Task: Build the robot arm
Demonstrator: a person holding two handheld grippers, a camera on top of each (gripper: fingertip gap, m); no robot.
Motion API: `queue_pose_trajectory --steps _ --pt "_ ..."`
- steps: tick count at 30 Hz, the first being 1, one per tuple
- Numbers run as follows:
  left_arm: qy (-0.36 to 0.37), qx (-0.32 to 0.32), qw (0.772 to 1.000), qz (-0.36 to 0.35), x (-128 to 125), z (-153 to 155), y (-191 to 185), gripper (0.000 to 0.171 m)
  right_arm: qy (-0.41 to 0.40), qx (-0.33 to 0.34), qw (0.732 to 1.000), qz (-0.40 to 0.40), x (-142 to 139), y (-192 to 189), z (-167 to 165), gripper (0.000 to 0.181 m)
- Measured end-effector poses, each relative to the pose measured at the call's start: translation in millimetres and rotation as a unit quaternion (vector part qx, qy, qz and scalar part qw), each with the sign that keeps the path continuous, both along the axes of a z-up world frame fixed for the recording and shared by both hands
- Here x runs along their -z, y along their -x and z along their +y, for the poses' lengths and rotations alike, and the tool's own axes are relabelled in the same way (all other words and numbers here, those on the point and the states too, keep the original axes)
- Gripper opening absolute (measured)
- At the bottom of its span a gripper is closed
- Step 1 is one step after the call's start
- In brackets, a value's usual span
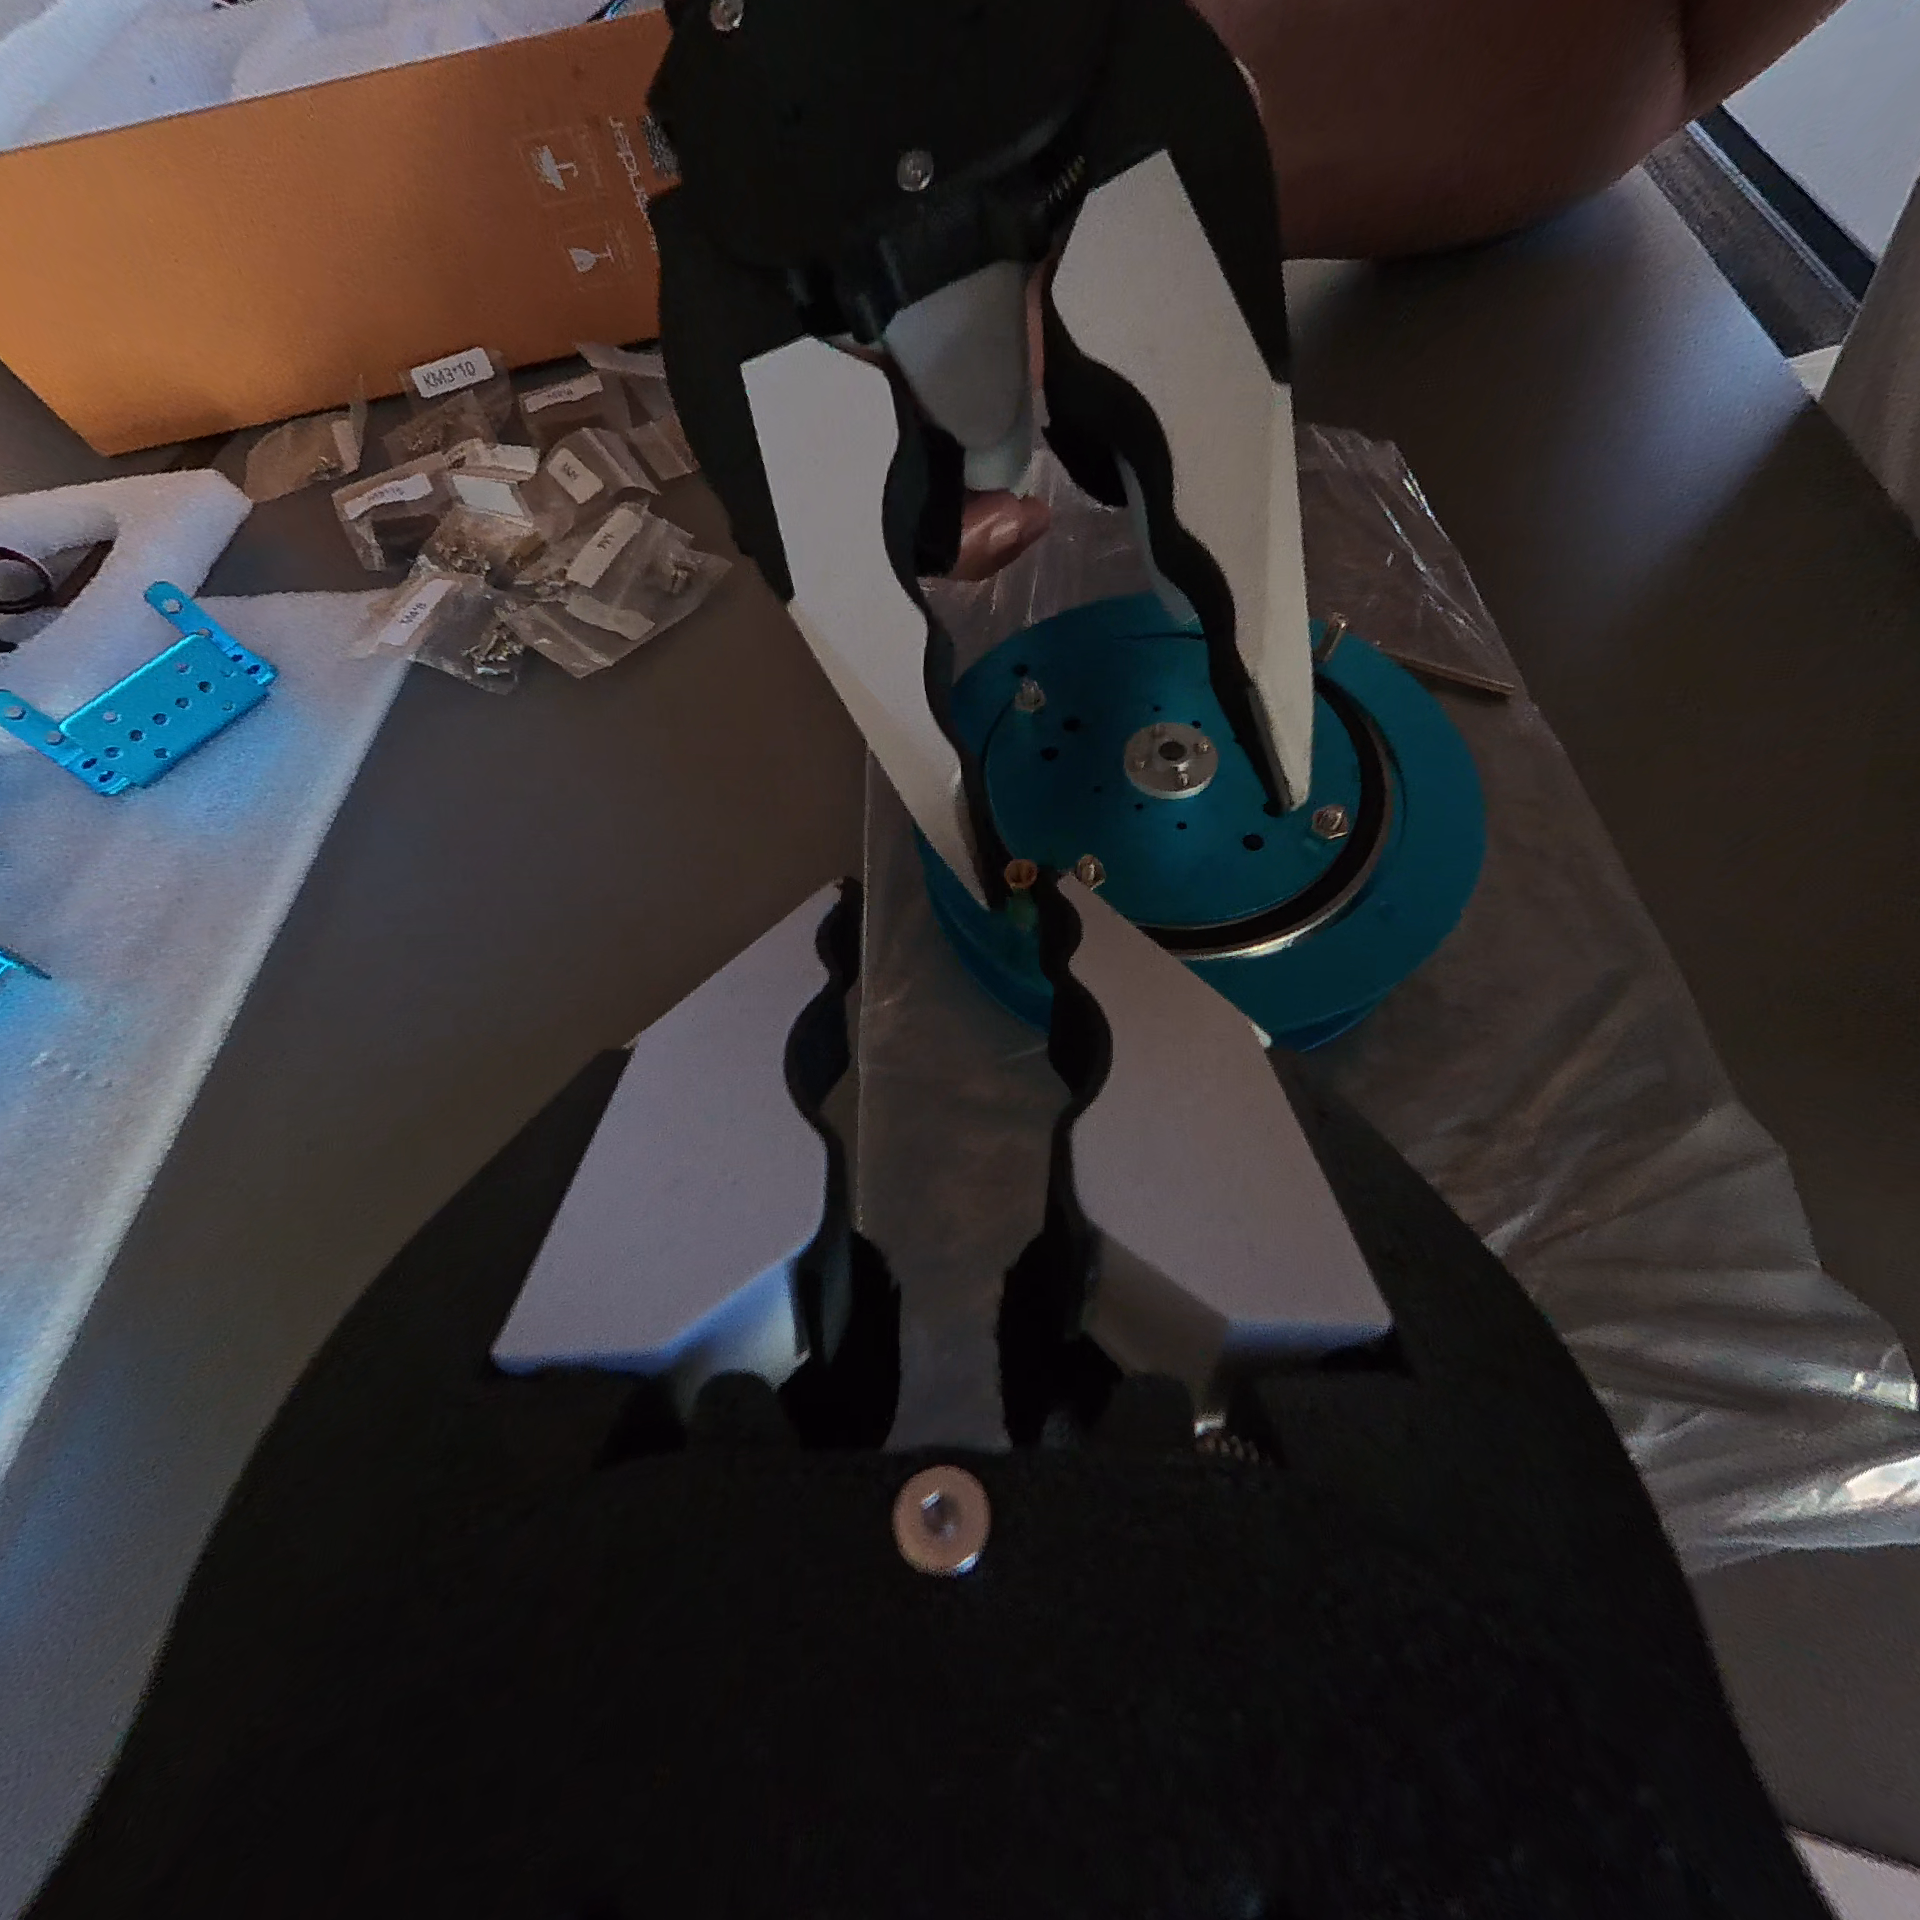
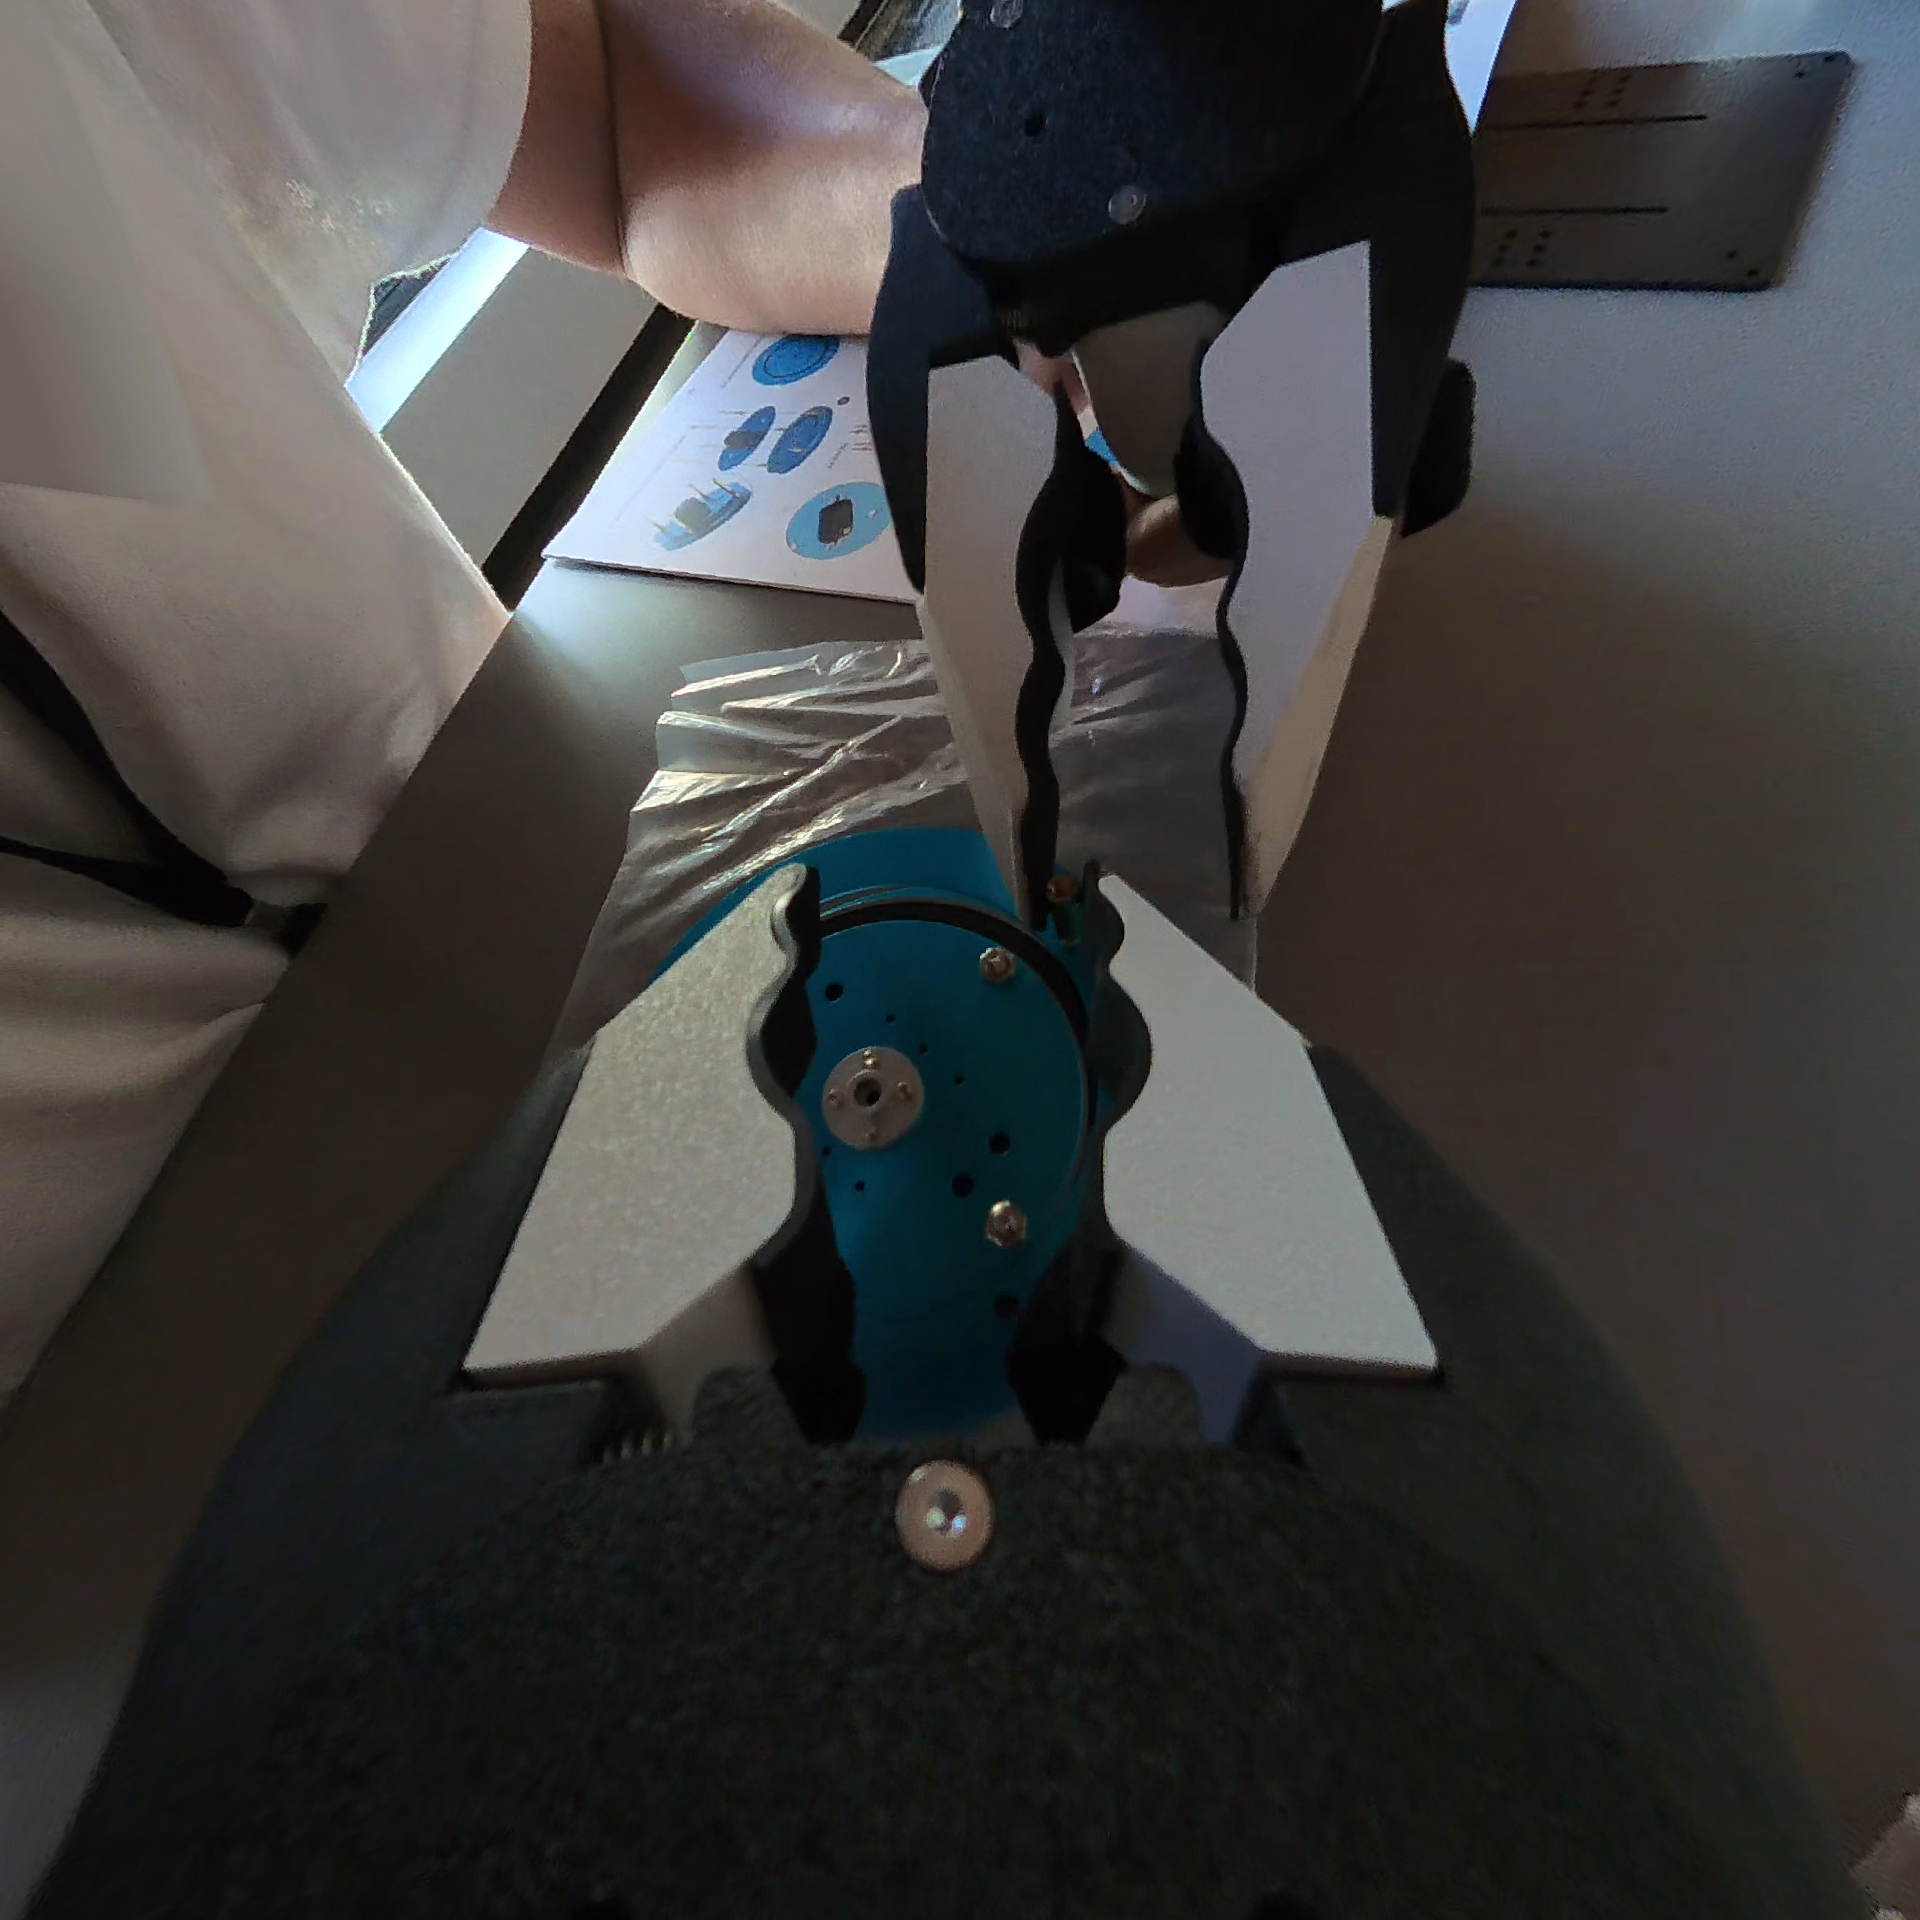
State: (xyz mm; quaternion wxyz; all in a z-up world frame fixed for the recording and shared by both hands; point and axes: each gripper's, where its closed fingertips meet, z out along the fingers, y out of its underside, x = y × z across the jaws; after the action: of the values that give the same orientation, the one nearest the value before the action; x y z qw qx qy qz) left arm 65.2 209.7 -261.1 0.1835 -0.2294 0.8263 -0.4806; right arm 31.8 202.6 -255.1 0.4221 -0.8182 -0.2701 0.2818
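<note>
Left gripper (image 1: 956,894) hangs with its jaws apart at the near rim of a blue disc (image 1: 1403,831). A brass post (image 1: 1021,871) with a green bit under it stands just inside its right-hand fingertip. Whether that finger touches the post cannot be told.

Right gripper (image 2: 951,888) comes in from the opposite side, also with jaws apart. It straddles the disc's inner plate without clamping it. In the left wrist view one of its tips sits at the disc's rim right beside the post. The other tip rests on or just above the plate, near a brass nut (image 1: 1330,821).

The disc lies flat, a round inner plate set within a wider blue ring. A silver hub (image 1: 1169,756) sits at its middle, with small holes and a few more brass nuts about it. Under the disc lies a clear bag (image 1: 1558,1195), crumpled, spread on the dark table (image 1: 623,831).

Left of the disc in the left wrist view is a heap of small screw bags (image 1: 520,520). Behind them stands a cardboard box (image 1: 260,239). Nearer the edge, a blue bracket (image 1: 156,707) with many holes lies on white foam (image 1: 156,935).

In the right wrist view a printed sheet (image 2: 748,457) with blue drawings lies beyond the bag. A black plate (image 2: 1642,187) lies well apart at the far right. A person's arm (image 2: 727,177) reaches in above the sheet, and a white shirt (image 2: 208,416) fills the left side.
</note>
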Motion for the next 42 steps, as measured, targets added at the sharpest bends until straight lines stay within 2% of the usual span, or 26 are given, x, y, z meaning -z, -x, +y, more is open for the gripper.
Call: queue_pose_trajectory --steps 9,16,20,24,30,33,36,39,42 --pt "0.005 -0.007 1.0 0.005 -1.7 4.1 3.4 0.033 -0.004 0.02 0.998 -0.052 0.9 -10.5 -5.6 0.047" --pt "0.001 -0.011 1.0 0.012 -1.8 -0.4 -1.7 0.034 0.007 0.011 0.999 -0.045 3.0 -1.7 -2.2 0.049" --pt "-0.009 -0.024 1.0 0.012 0.8 9.6 -0.8 0.033 0.013 0.022 0.999 -0.048 3.3 -7.9 -11.0 0.048" --pt "0.012 -0.006 1.0 0.015 -4.2 0.6 3.5 0.033 0.003 0.026 0.998 -0.054 1.3 -9.0 -5.0 0.048" --pt "-0.015 -0.017 1.0 0.01 1.8 0.0 -3.2 0.034 0.014 0.017 0.998 -0.058 4.4 -4.9 -5.4 0.05" --pt "0.003 -0.026 0.999 0.022 1.6 8.1 0.5 0.033 0.017 0.028 0.998 -0.055 2.5 -11.3 -13.8 0.048" --pt "0.038 -0.012 0.999 0.027 -7.4 0.8 3.8 0.033 0.009 0.035 0.998 -0.052 -0.2 -14.7 -10.3 0.049" --pt "0.016 -0.008 1.0 0.017 -6.4 -7.4 -2.4 0.034 0.019 0.017 0.999 -0.045 1.4 -4.6 -3.4 0.053" --pt "-0.001 -0.016 1.0 0.017 -1.1 -2.5 -5.4 0.034 0.026 0.01 0.998 -0.05 2.7 -2.9 -5.4 0.053"
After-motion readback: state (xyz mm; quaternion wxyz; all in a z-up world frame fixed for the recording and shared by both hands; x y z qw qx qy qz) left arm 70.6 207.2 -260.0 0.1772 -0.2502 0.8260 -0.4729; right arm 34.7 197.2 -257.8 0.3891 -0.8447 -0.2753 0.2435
